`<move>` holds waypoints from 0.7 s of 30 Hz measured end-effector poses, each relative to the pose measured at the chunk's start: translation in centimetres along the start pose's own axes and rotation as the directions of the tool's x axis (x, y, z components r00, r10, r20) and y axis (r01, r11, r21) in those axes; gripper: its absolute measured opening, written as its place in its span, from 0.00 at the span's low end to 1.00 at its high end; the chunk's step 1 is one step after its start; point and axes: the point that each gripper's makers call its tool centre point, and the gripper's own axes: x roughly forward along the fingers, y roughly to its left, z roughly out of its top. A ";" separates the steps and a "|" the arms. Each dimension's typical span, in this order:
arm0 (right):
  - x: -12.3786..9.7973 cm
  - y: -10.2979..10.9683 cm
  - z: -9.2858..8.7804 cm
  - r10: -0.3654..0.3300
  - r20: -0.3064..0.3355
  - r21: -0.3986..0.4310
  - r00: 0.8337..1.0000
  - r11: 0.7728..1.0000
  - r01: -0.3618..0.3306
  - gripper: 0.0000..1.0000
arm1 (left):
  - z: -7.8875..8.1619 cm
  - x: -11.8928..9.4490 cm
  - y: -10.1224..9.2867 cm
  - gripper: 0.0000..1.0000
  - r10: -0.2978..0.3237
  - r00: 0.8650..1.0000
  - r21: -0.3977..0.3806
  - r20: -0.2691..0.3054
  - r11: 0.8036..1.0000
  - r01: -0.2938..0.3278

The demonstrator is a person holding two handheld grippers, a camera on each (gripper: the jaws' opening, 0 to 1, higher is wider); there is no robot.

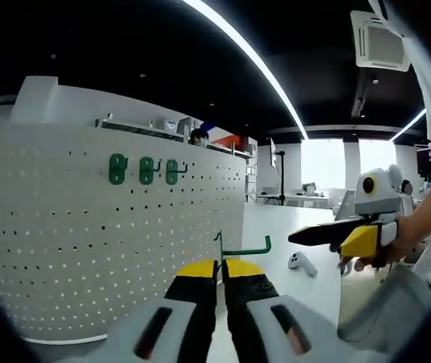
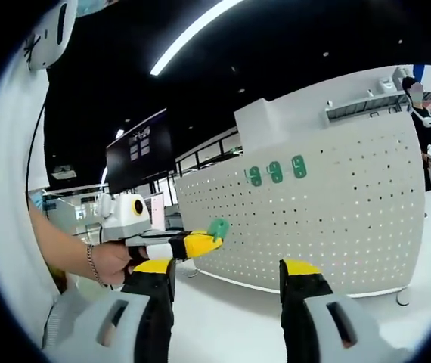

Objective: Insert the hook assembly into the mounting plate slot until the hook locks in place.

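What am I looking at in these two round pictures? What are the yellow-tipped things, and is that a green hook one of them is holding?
No robot here: a person holds a hand-held gripper in each hand, and each carries a fisheye camera looking along its own two jaws. In the left gripper view, the left gripper is shut on a green hook; the right gripper shows at the side, in the person's hand. In the right gripper view, the right gripper stands open and holds nothing. Ahead stands a white pegboard with three green hooks already mounted near its top. A white controller lies on the table.
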 end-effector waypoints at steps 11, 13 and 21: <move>2.1 1.2 0.5 0.058 0.007 -0.005 0.998 0.998 -0.058 0.50 | 0.0 -0.1 -0.2 0.02 0.000 1.000 -0.005 0.002 1.000 0.000; 2.4 1.4 0.7 0.069 0.009 0.011 0.998 0.998 -0.069 0.46 | 0.0 -0.1 -0.3 0.02 -0.001 1.000 -0.001 0.001 1.000 0.001; 3.9 1.5 1.1 0.094 0.009 0.017 0.996 0.995 -0.094 0.40 | 0.2 -0.1 -0.3 0.02 -0.004 1.000 -0.005 0.007 1.000 0.004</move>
